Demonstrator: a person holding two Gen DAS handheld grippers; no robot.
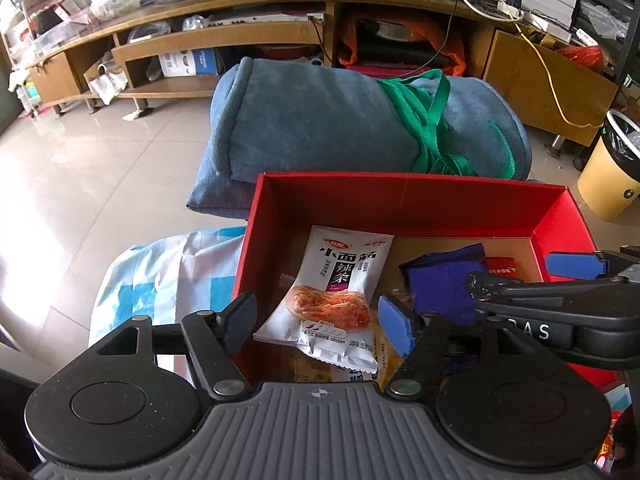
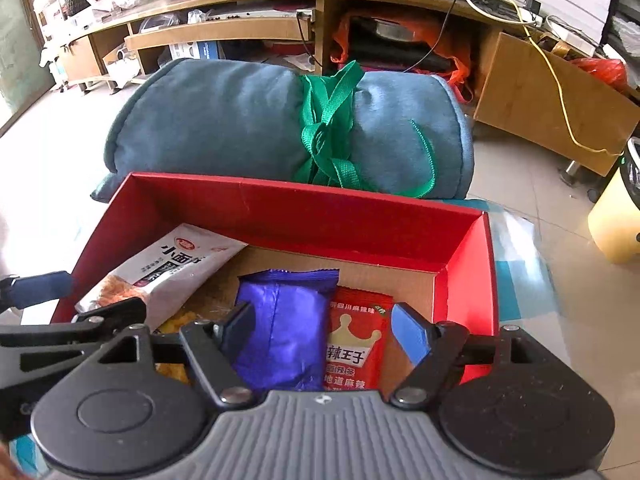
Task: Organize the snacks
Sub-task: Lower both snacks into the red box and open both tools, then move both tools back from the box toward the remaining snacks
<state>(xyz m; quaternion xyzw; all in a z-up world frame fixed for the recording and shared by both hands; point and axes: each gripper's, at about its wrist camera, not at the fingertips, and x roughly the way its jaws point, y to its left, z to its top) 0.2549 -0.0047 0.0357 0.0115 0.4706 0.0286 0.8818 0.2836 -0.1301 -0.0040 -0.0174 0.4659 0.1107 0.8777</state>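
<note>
A lived-in home sitting room. A long wooden TV cabinet (image 1: 224, 36) ran along the wall, shelves cluttered with boxes and cables. Glossy tiled floor (image 1: 80, 168), a rolled blue cushion (image 2: 240, 120) and a yellow waste bin (image 1: 608, 168) were present.

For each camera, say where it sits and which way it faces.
Left wrist: on the left gripper, facing down into the red cardboard box, open jaws over a white snack packet; right gripper alongside.
Right wrist: on the right gripper, open jaws over a purple foil packet.
Both share the box and rolled blue cushion.
</note>
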